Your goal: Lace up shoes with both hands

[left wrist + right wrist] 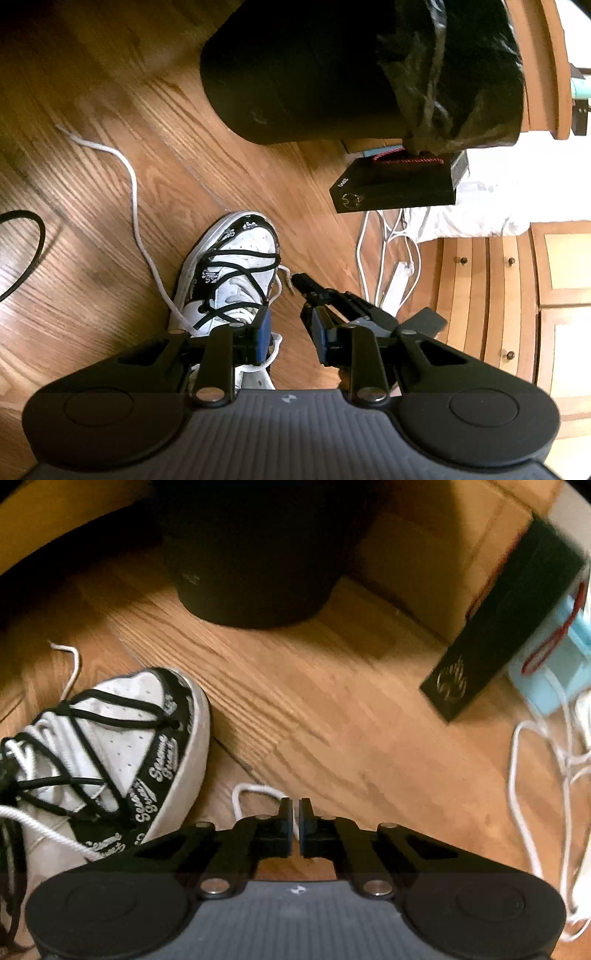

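A white and black sneaker [229, 273] with black criss-cross laces lies on the wood floor; it also shows at the left of the right wrist view [122, 746]. A white lace [136, 218] trails from it across the floor to the far left. My left gripper [290, 332] is open just right of the shoe's collar, holding nothing. My right gripper [296, 821] is shut on another part of the white lace [251, 792], which loops out to the left of its fingers beside the shoe's toe. Its tip [306, 284] shows in the left wrist view.
A black bin [314, 70] with a black bag stands beyond the shoe. A black box [395, 184] lies to the right, with white cables [391, 258] and a light blue box [554, 664] near it. Wooden drawers [498, 295] stand at the right. A black cable [26, 243] lies far left.
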A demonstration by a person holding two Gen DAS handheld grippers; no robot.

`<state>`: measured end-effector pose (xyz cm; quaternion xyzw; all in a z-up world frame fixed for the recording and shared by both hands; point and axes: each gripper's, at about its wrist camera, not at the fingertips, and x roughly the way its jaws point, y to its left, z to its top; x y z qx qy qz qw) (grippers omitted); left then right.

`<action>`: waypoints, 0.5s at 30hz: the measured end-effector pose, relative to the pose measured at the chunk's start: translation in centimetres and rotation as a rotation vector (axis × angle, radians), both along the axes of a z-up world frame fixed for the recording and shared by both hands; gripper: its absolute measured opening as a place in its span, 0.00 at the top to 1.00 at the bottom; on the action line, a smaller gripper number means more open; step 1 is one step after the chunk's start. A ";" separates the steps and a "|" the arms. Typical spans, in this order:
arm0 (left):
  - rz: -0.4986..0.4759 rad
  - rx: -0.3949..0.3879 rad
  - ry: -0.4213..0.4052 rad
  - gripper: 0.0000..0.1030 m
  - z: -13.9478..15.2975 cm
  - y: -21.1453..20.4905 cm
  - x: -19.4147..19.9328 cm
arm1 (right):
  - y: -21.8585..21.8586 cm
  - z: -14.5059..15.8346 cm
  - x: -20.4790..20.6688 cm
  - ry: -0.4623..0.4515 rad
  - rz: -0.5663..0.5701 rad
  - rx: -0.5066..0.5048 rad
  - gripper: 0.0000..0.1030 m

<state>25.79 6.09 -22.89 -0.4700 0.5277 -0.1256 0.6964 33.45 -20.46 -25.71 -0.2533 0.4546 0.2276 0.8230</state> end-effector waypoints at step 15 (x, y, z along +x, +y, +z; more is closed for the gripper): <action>-0.007 0.001 -0.020 0.64 0.5 -0.2 0.0 | 1.5 -0.7 0.8 0.036 0.043 -0.101 0.83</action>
